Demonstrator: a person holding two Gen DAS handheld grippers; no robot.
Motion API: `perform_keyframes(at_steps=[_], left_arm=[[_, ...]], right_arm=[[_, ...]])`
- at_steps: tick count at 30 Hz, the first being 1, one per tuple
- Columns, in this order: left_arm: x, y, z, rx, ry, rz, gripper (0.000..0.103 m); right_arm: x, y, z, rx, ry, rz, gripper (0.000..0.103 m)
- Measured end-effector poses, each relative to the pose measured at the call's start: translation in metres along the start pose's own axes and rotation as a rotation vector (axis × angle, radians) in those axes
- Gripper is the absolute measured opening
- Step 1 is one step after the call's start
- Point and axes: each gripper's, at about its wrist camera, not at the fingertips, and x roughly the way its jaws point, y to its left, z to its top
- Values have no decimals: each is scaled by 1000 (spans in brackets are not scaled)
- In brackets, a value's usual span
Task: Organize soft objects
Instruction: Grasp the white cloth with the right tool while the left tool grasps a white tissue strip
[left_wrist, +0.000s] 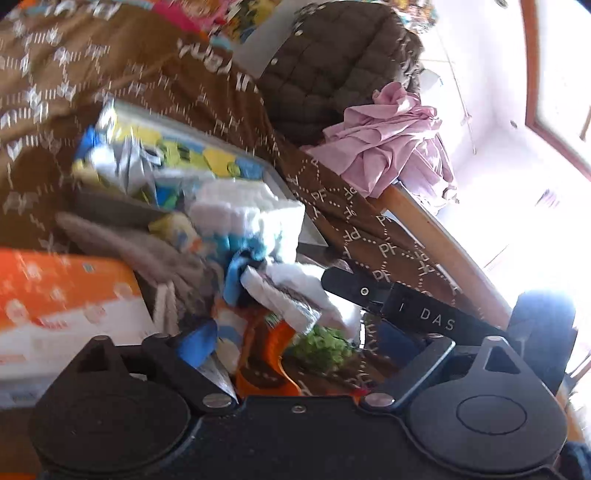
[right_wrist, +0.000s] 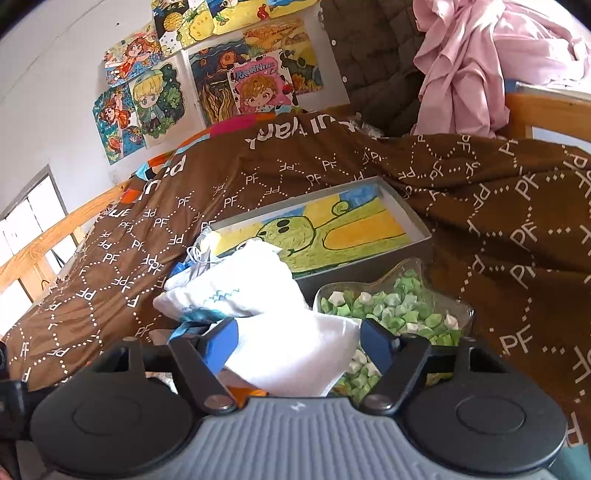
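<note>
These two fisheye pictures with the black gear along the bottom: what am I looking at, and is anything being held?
No robot here: a person carries a handheld claw in each hand, each with a camera looking along its two fingers. The black shapes at the bottom are the claws' own bodies.

The right wrist view shows the right claw with a white sock lying between its blue pads; whether they press it yet is unclear. The left wrist view is blurred; the left claw looks open over a heap of socks and packets.

Everything lies on a brown blanket printed with letters. On it sit a grey box lined with a drawing and a clear dish of green paper stars. A pink garment hangs behind.
</note>
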Motion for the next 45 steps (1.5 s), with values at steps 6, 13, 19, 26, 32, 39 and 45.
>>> perform_keyframes(at_steps=[6,13,19,26,32,39,45], left_arm=[[6,16,2,-147,10,-63,76],[17,22,4,-221,18,-77,56],[20,29,2,-245,18,-51,41],[20,30,2,-228,13,-30,23],[17,28,3,-204,-5,-6,20],[11,24,1,-187,-15,18,20],[8,22,1,-177,-24,33,17]], right_arm=[[2,3,-2,-17,27,3,62],[4,8,-5,-39,60,11,58],[7,11,-8,-61,86,-1,43],[8,14,-11,-102,94,-49,19],[7,19,-11,-179,85,-134,3],[2,17,-8,-206,46,-204,2],[-1,5,-4,-170,20,-233,2]])
